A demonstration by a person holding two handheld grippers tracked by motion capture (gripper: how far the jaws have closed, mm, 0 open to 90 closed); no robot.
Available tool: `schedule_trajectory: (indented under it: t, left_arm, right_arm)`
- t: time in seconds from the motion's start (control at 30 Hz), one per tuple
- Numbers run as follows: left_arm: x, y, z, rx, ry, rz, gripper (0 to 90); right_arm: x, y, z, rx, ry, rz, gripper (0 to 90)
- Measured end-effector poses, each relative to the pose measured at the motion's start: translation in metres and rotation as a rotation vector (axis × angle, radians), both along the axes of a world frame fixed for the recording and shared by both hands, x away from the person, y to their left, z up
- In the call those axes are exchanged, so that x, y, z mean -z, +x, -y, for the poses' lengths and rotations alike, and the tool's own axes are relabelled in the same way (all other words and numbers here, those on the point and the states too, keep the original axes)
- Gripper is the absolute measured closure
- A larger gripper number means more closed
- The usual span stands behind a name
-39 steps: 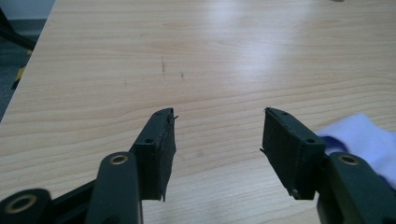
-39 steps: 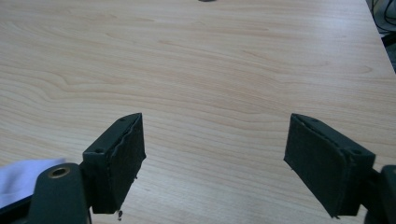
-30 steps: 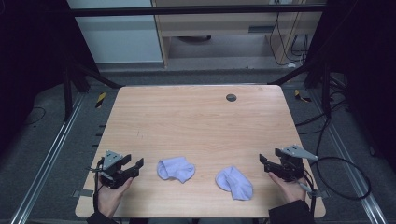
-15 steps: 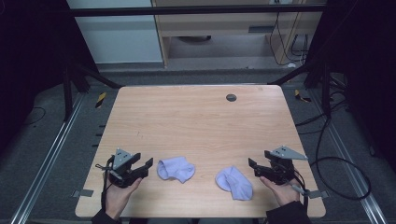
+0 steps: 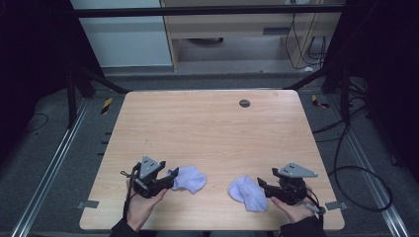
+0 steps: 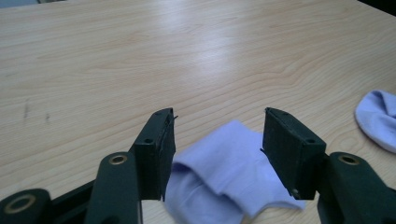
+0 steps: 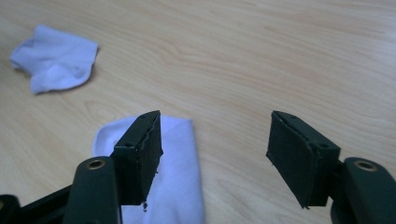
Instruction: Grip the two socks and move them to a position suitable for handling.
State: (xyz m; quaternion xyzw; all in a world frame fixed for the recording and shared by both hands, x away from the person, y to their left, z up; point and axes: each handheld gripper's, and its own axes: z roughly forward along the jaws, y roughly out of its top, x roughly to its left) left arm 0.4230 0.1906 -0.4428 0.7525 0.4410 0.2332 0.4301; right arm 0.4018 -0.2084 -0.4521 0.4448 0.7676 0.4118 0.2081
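Observation:
Two pale lilac socks lie crumpled near the front of the wooden table (image 5: 207, 133). My left gripper (image 5: 171, 178) sits at the left edge of the left sock (image 5: 190, 178). Its jaws stand open, and in the left gripper view the sock (image 6: 229, 172) lies between and below the left gripper (image 6: 219, 135), with the pads not pressing it. My right gripper (image 5: 263, 187) is at the right edge of the right sock (image 5: 247, 192). Its jaws have just been closing a little and remain open. In the right gripper view this sock (image 7: 175, 177) lies under the left jaw of the right gripper (image 7: 215, 140).
A small dark round disc (image 5: 244, 103) is set in the table near its far edge. Each gripper view also catches the other sock (image 6: 379, 119) (image 7: 52, 58) off to the side. Cables (image 5: 346, 163) trail on the floor to the right.
Both hands have moved inward. The left gripper slid right up to the left sock, and the right gripper slid left up to the right sock.

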Motion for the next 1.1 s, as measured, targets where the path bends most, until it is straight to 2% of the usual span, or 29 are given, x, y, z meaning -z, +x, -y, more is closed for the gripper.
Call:
schedule_trajectory:
  t: [0.13, 0.4, 0.77, 0.87, 1.0, 1.1]
  left_arm:
    - [0.001, 0.000, 0.015, 0.032, 0.005, -0.004, 44.2]
    - [0.005, -0.001, 0.045, 0.078, 0.010, -0.024, 46.8]
    - [0.015, -0.002, 0.088, 0.163, 0.058, -0.045, 51.8]
    - [0.018, -0.003, 0.098, 0.179, 0.074, -0.058, 52.0]
    - [0.025, -0.004, 0.112, 0.195, 0.065, -0.078, 53.1]
    - [0.031, -0.004, 0.122, 0.196, 0.084, -0.083, 53.2]
  right_arm:
    - [0.004, -0.005, -0.005, -0.026, -0.010, -0.025, 38.9]
    - [0.012, -0.012, -0.012, -0.070, -0.028, -0.045, 45.8]
    - [0.022, -0.020, -0.018, -0.116, -0.036, -0.085, 53.1]
    - [0.024, -0.021, -0.021, -0.134, -0.036, -0.086, 54.9]
    - [0.027, -0.022, -0.024, -0.158, -0.040, -0.103, 57.7]
    - [0.029, -0.023, -0.027, -0.176, -0.039, -0.113, 59.3]
